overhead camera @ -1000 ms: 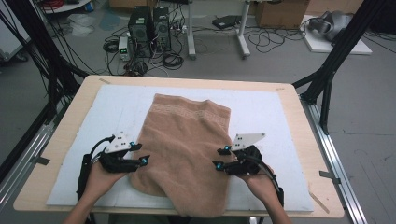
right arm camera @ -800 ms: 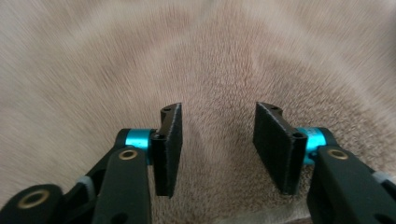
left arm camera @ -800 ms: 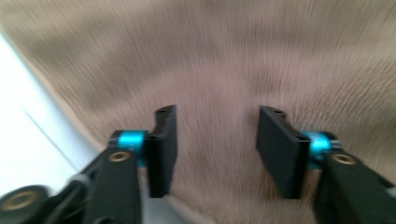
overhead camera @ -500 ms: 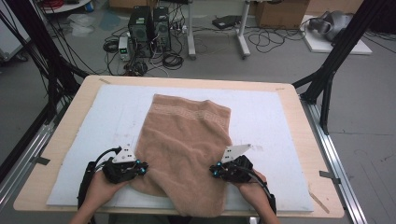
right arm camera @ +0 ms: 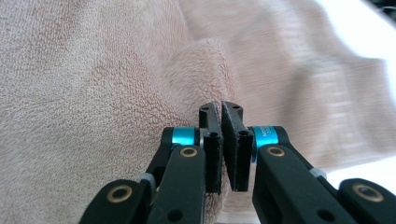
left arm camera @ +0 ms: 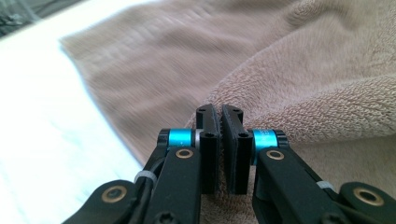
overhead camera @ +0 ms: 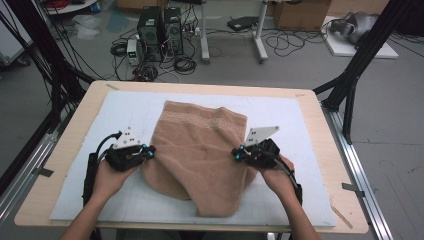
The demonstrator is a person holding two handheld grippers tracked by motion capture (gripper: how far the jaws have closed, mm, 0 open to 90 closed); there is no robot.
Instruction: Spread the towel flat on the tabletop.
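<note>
Towel: tan terry cloth, lying mid-table on the white mat, its near part bunched and folded between the two grippers; a woven band runs across its far end.
Left rail: metal strip along the table's left edge, with black frame poles rising behind it.
Left gripper: at the towel's left edge, held in the person's left hand; its jaws have just been closing and now pinch a fold of towel, seen close in the left gripper view.
Mat: white, faintly gridded, covering most of the table top.
Table: pale wood, its border showing all around the mat.
Right gripper: at the towel's right edge, in the right hand; its jaws have also just been closing and clamp a raised ridge of towel.
Room: grey floor beyond the table, with two computer towers, tangled cables and cardboard boxes at the back.
</note>
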